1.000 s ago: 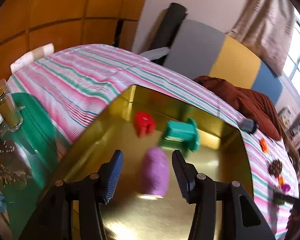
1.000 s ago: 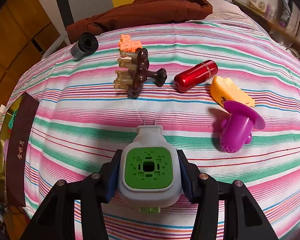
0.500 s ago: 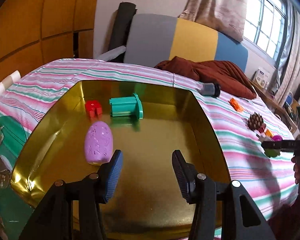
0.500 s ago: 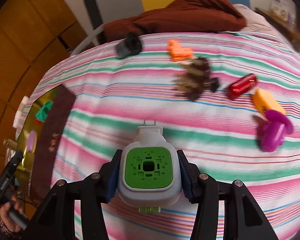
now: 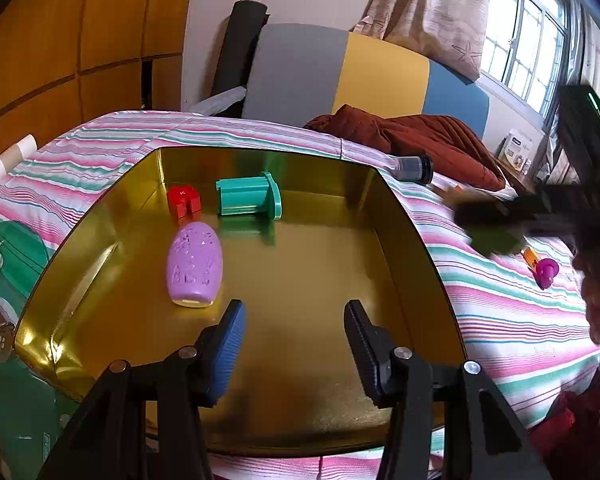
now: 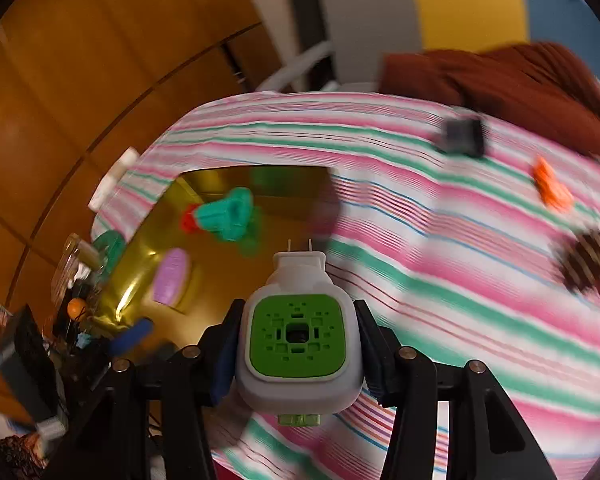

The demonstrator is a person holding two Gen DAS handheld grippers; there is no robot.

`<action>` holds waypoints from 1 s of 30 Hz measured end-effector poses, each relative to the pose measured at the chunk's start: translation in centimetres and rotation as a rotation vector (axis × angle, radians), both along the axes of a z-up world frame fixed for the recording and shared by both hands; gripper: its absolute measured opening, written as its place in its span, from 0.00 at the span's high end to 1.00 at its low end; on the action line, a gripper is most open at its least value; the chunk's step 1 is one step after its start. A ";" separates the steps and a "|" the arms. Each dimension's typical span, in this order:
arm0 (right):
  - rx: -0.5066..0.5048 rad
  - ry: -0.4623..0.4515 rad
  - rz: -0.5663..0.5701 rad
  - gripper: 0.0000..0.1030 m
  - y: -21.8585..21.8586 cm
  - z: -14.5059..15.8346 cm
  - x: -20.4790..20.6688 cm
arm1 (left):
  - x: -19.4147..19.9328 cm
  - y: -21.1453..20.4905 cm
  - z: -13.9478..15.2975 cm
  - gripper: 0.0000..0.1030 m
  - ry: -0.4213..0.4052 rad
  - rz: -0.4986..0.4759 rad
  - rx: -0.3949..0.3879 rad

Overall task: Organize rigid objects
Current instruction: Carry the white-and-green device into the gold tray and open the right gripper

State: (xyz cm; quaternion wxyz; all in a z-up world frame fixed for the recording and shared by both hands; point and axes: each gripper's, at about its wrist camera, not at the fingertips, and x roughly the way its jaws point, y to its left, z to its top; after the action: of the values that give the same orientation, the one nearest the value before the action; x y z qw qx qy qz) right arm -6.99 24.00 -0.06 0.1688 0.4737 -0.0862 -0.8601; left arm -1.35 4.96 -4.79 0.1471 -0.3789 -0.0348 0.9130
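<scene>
Left gripper [image 5: 292, 344]: fingers wide, empty, over gold tray [image 5: 404, 216] near edge; bare floor ahead. Purple oval case [image 5: 195, 266] lengthwise, left of centre. Right gripper [image 6: 299, 350]: fingers clamping plug-in device [image 6: 299, 336], prongs forward toward the tray, above striped cloth [image 6: 440, 264].

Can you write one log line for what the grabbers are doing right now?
left gripper: open, empty, over gold tray | right gripper: shut on green-and-white plug-in device
</scene>
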 end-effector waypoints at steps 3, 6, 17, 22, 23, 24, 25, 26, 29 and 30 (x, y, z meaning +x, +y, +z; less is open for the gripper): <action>0.094 0.017 0.062 0.49 -4.1 0.2 -1.9 | 0.1 -0.3 0.0 0.50 0.001 0.000 -0.001; 0.162 0.002 0.114 0.49 -7.2 -0.7 -3.7 | 0.1 -0.5 0.0 0.50 -0.002 0.003 0.001; 0.372 -0.050 0.092 0.49 -10.1 -5.2 -9.5 | 0.1 -0.7 0.0 0.50 -0.005 0.006 -0.001; 0.393 0.041 0.047 0.45 -9.5 -4.1 -10.0 | 0.1 -0.8 0.1 0.50 -0.007 0.010 0.004; 0.390 0.056 0.046 0.44 -9.4 -3.7 -9.8 | 0.1 -0.9 0.1 0.50 -0.007 0.010 0.009; 0.383 0.072 0.048 0.42 -9.2 -3.3 -9.5 | 0.2 -0.8 0.1 0.50 -0.007 0.008 0.013; 0.374 0.087 0.050 0.39 -9.0 -2.8 -9.2 | 0.2 -0.8 0.1 0.50 -0.006 0.006 0.014; 0.362 0.102 0.049 0.37 -8.8 -2.4 -8.7 | 0.3 -0.7 0.2 0.50 -0.005 0.005 0.013; 0.326 0.136 0.024 0.29 -7.6 -1.2 -7.3 | 0.5 -0.5 0.2 0.50 -0.002 -0.002 0.017; 0.302 0.137 0.021 0.26 -7.0 -1.0 -6.8 | 0.6 -0.4 0.2 0.50 -0.002 -0.005 0.016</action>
State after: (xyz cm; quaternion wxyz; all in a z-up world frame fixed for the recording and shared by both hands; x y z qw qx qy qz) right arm -13.76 17.02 -1.01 0.1102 0.4347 0.0609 -0.8917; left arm -0.77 4.52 -4.61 0.1524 -0.3786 -0.0413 0.9120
